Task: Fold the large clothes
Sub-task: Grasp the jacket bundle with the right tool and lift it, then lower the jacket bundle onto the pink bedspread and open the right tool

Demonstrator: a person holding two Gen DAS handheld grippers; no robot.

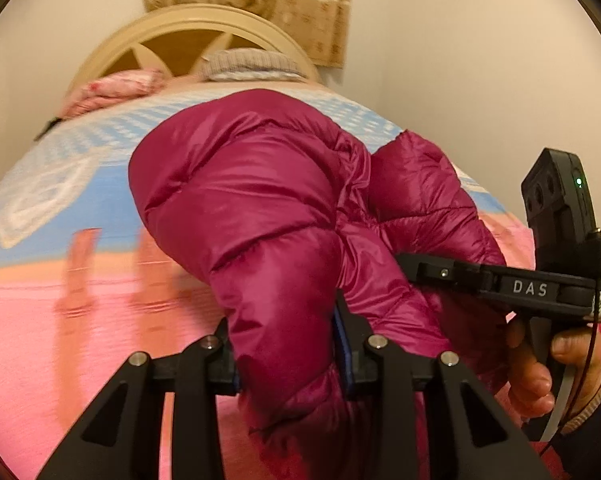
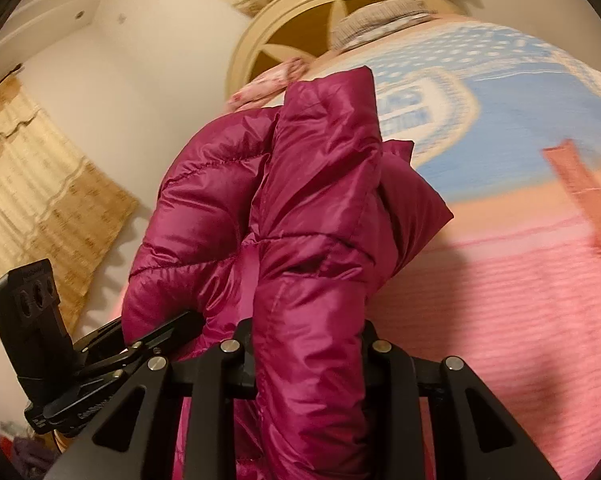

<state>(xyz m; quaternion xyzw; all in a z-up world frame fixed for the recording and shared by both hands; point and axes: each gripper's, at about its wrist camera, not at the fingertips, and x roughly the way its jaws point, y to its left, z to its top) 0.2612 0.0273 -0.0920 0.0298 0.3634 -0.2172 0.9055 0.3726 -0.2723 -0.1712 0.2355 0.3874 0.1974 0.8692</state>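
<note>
Jacket [image 1: 260,216] hangs bunched above the bed [image 1: 100,320], over its pink foot end. I have my left gripper [image 1: 284,360] and right gripper [image 2: 308,356] both clamped on it. Carrying step, I judge; next I lower and spread it flat.

So the bed [image 1: 100,320] has a cream arched headboard [image 1: 188,20] at its far end, and the cover goes in bands: pink nearest the camera, then orange, then blue, with a white-dotted blue strip closest to the headboard. Right under the headboard sits a pink floral pillow [image 1: 116,88] on the left and a grey knitted bundle [image 1: 248,62] to its right. The magenta puffer jacket [image 1: 268,216] is bunched up over the pink and blue bands; can't tell how much actually rests on it.
</note>
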